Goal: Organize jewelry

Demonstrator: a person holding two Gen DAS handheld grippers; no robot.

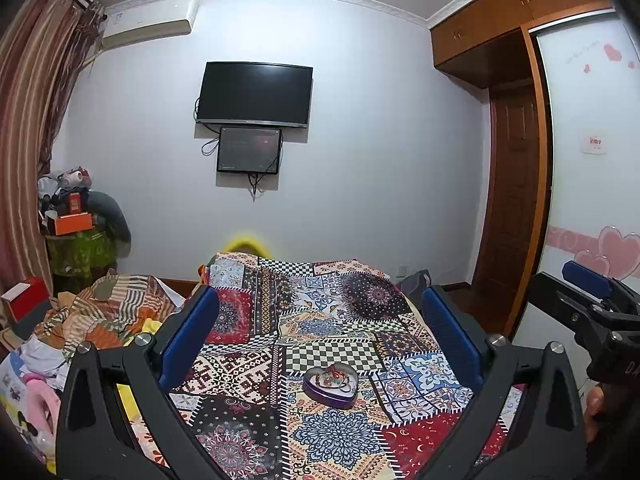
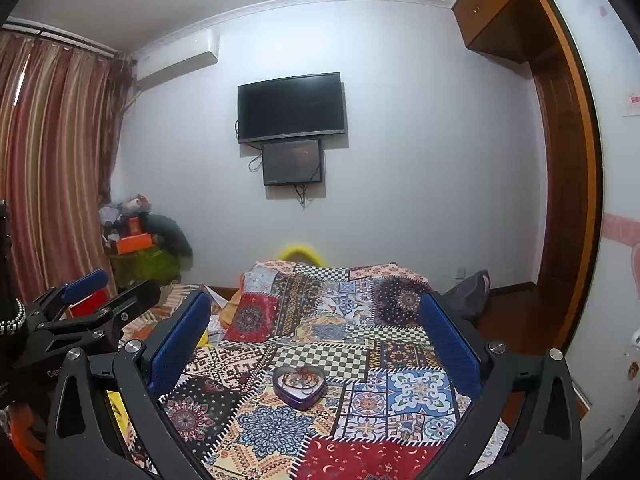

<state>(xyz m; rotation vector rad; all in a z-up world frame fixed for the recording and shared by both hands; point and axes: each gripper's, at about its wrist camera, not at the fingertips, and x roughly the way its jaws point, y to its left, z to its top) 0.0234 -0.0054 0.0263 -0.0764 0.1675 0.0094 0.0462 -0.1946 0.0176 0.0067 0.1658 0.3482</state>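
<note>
Jewelry (image 1: 331, 378) sits tangled in a heart-shaped tin (image 1: 330, 387), lid off, resting on the bed (image 1: 332, 320) with its patchwork quilt. I can make out beaded strands and a red cord inside; individual pieces are too small to separate.

From the left wrist view the tin is at about 6 o'clock, low centre, between my left gripper (image 1: 320, 340) fingers but beyond them, not touching. Left jaws stand wide apart, nothing in them. Blue pads (image 1: 192, 336) face each other across the quilt.

From the right wrist view the tin (image 2: 299, 386) again lies low centre, about 6 o'clock, ahead of my right gripper (image 2: 316, 340). Right jaws also wide apart, holding nothing.

Each gripper shows in the other's camera: the right one at 3 o'clock in the left view, the left one at 9 o'clock in the right view. Both hang above the near end of the bed, side by side, well apart.

Background: TV (image 1: 254, 94) on the far wall at 12 o'clock, a smaller screen (image 1: 249, 150) just beneath it. Air conditioner (image 1: 148, 23) at 11 o'clock, striped curtain (image 1: 28, 120) at 9 o'clock. Wooden wardrobe (image 1: 488, 28) at 2 o'clock. A heap of clothes (image 1: 100, 312) lies left of the bed at 8 o'clock.
</note>
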